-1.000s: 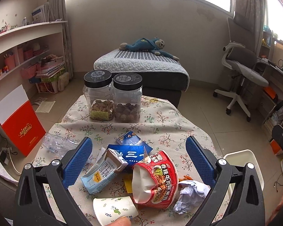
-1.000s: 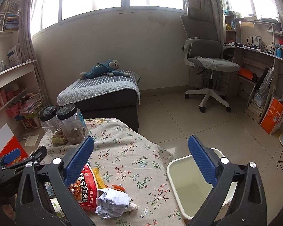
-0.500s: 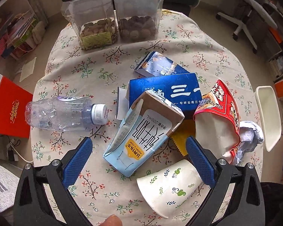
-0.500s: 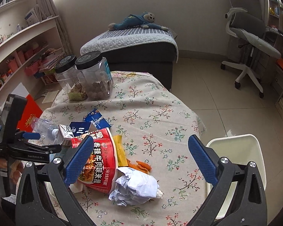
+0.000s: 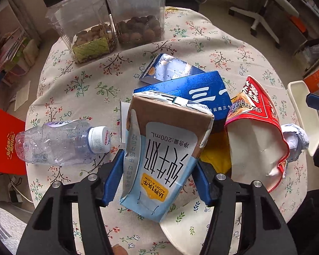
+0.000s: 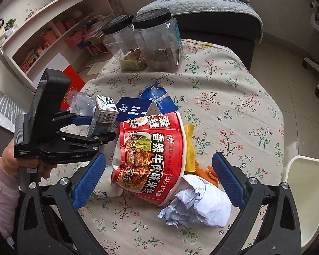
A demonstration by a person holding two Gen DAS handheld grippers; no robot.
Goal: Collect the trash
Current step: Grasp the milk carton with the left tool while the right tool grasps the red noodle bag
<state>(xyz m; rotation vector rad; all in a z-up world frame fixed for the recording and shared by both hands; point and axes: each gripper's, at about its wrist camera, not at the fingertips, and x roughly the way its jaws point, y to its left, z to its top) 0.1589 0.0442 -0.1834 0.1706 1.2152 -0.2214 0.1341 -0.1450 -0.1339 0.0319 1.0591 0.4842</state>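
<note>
At the left edge of the table [image 5: 80, 80], which carries a floral cloth, a clear plastic bottle [image 5: 59, 142] lies on its side with its white cap pointing toward the middle. Just right of it the left gripper [image 5: 157, 170] is clenched around a milk carton [image 5: 161, 155]: its blue fingers [image 5: 113, 178] press both sides of the carton's lower half, and the carton stands tilted over the pile; whether its bottom touches anything is hidden. In the right wrist view the same gripper [image 6: 93, 125] is seen from the side, gripping the carton [image 6: 104, 114] from the left. A patterned paper cup [image 5: 187, 223] lies on its side under the carton, at the near edge. Behind the carton lie a blue box [image 5: 200, 95] and a smaller torn blue pack [image 5: 170, 68], and at the far edge two clear jars [image 5: 108, 25] with black lids stand side by side. Right of the carton a red instant-noodle cup [image 5: 257, 127] lies crushed on its side, a yellow sachet [image 5: 217, 153] showing between the two. A ball of crumpled white paper [image 6: 200, 201] touches the noodle cup on the right. The right gripper [image 6: 157, 178] hangs released above the table's near edge, its fingers spread wide on either side of the noodle cup and the paper, touching neither. Past the right edge, lower than the tabletop, stands a white bin [image 6: 304, 191].
</note>
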